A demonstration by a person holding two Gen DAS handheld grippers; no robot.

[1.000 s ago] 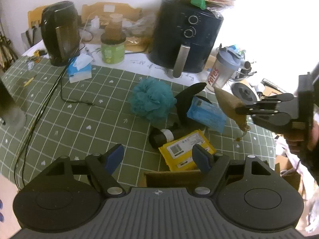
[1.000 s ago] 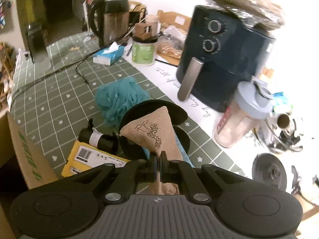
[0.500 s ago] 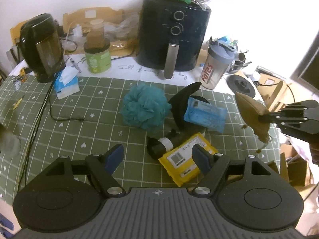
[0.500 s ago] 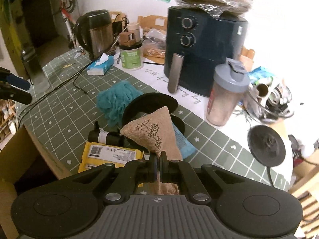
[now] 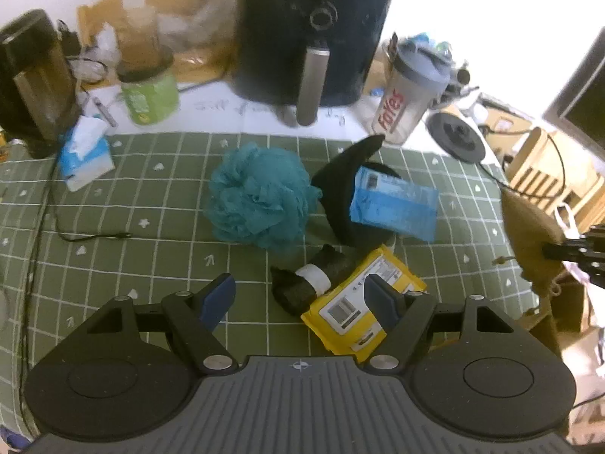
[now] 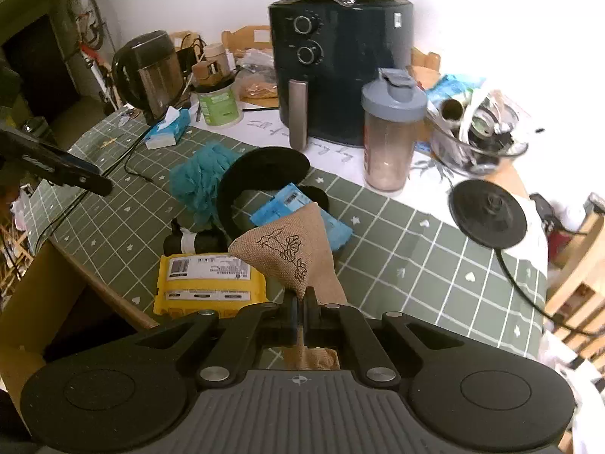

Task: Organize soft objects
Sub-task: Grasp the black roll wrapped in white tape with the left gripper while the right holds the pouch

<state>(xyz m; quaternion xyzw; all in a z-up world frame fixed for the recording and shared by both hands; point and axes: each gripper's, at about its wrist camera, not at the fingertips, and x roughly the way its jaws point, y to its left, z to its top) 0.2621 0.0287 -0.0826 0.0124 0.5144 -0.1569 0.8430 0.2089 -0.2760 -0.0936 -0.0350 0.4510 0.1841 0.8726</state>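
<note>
**Pouch lifted right; pile lies ahead of the empty left gripper**

Left wrist view: left gripper [image 5: 298, 297] fingers apart, empty; yellow pack [image 5: 363, 304] beside its right finger, sponge [image 5: 259, 200] at centre frame.

Right wrist view: right gripper [image 6: 301, 308] clamped on burlap pouch [image 6: 291, 251], lower centre, pointing upward.

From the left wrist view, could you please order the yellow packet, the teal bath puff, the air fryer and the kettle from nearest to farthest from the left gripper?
1. Yellow packet, right by the left gripper, at its right finger.
2. Teal bath puff, mid-table, ahead.
3. Air fryer at the back and kettle far left: too close to call.
</note>
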